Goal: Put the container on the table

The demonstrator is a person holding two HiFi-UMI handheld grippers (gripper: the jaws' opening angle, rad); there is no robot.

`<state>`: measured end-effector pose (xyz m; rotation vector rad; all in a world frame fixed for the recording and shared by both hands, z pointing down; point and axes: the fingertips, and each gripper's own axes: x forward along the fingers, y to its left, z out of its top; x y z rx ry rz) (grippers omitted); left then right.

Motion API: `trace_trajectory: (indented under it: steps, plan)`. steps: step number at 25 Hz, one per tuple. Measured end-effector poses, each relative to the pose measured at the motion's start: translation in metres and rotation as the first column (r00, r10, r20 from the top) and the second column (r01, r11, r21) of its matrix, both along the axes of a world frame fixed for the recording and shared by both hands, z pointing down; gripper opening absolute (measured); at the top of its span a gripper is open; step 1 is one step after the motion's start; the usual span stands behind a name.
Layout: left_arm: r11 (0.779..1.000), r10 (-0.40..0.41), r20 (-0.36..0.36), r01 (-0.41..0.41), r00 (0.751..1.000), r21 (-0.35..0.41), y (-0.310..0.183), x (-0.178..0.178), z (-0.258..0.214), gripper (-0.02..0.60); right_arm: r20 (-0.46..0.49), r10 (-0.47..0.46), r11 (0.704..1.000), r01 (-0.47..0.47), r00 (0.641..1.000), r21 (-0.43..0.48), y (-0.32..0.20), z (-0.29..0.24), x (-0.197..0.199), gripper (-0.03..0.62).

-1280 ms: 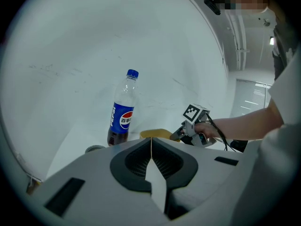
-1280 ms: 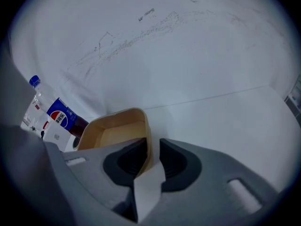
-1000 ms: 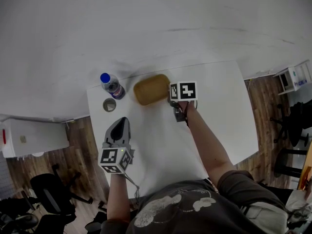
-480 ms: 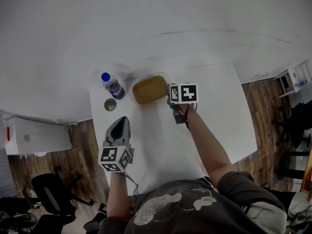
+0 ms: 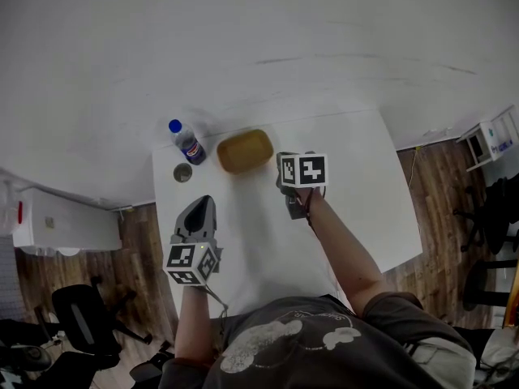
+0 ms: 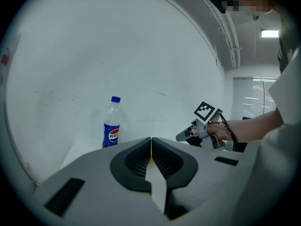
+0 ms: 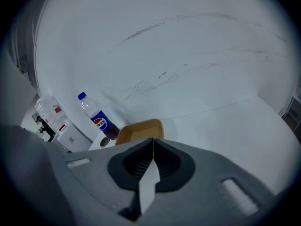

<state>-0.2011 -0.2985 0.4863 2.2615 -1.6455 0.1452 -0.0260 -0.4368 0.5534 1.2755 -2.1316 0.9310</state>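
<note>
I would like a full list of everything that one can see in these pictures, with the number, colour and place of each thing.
table: one, white, centre, against the wall.
container: one, tan, on the table's far side.
bottle: one, clear with blue cap and label, far left corner of the table.
small round object: one, grey, on the table beside the bottle; kind unclear.
cabinet: one, white, on the floor left of the table.
office chairs: at least two, black, lower left floor.
shelf unit: one, white, right edge.
left gripper: one, grey, jaws shut, empty, over the table's left side.
right gripper: one, grey, jaws shut, empty, just short of the container.
</note>
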Motion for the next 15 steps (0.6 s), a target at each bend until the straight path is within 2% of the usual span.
trace_trajectory:
  steps: [10,15]
  plan:
    - [0.998,-0.046,0.013,0.045,0.999,0.035,0.037,0.034,-0.023,0.011,0.060,-0.069,0.997,0.067,0.996,0.024,0.049,-0.016,0.018,0.000]
    - [0.994,-0.094,0.007,0.093,0.996,0.052,0.060,0.050,-0.031,0.011,0.094,-0.110,0.993,0.106,0.989,0.045,0.068,-0.025,0.030,0.000]
